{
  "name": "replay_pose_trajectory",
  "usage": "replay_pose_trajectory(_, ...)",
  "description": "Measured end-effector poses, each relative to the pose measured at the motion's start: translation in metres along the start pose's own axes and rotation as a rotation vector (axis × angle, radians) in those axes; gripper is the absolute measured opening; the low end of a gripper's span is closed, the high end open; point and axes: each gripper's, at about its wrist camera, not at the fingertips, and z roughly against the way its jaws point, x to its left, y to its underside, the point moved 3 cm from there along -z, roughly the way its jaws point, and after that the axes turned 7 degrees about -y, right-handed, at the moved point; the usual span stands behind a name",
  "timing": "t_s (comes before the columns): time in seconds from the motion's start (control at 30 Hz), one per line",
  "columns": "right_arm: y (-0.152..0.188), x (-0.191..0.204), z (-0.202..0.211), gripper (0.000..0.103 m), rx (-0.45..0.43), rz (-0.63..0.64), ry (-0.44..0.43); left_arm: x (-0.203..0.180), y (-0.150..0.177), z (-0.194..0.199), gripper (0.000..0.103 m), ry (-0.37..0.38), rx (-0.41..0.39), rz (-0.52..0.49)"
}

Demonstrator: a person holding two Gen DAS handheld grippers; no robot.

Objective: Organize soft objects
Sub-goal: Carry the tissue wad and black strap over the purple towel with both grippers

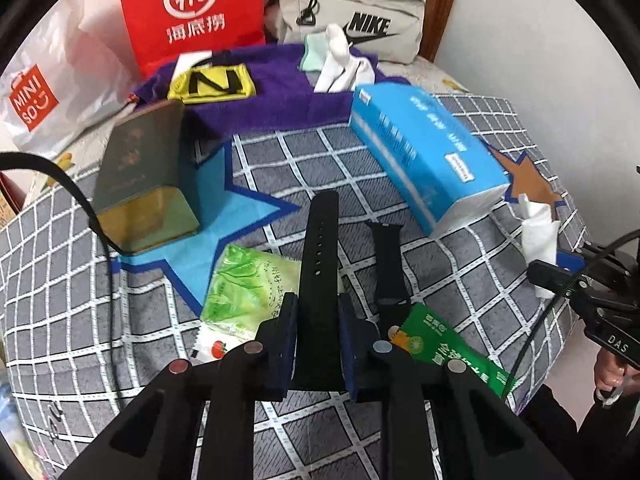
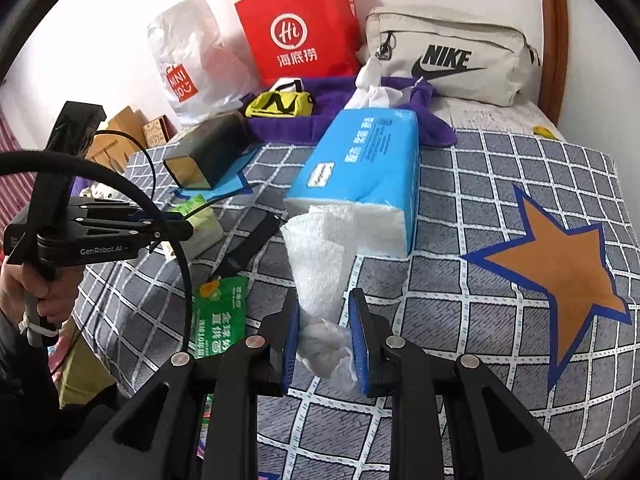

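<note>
left tongs [image 1: 318, 320] clamped on black strap [image 1: 320, 248] | right tongs [image 2: 324, 332] pinching white tissue [image 2: 320, 264], seemingly drawn from blue tissue pack [image 2: 360, 160] | checked bed cover [image 2: 500, 184]

I see a black watch strap [image 1: 320, 264] standing up long and straight off the grey checked bed [image 1: 400, 420], its lower end pinched between my left fingers [image 1: 288, 336]. A second, shorter strap piece [image 1: 388, 268] lies flat just beside it. A white tissue [image 2: 320, 264], pulled from the blue pack [image 2: 360, 168], seems crumpled at its gripped end.
</note>
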Motion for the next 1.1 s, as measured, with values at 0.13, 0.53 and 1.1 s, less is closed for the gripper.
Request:
replay_pose_trajectory(0.13,-0.006,0.004,0.003,0.024,-0.012,0.003,-0.003,0.005,-0.004,0.011,0.019,0.016,-0.024,0.014)
replay_pose_trajectory(0.53,-0.043,0.015,0.007,0.023,-0.044,0.044,-0.002,0.024,-0.024,0.026,0.019,0.033,-0.075,0.049)
replay_pose_trajectory(1.1,-0.139,0.028,-0.017,0.023,-0.07,0.134,0.031,0.065,-0.089,0.025,0.019,0.024,-0.158,0.109)
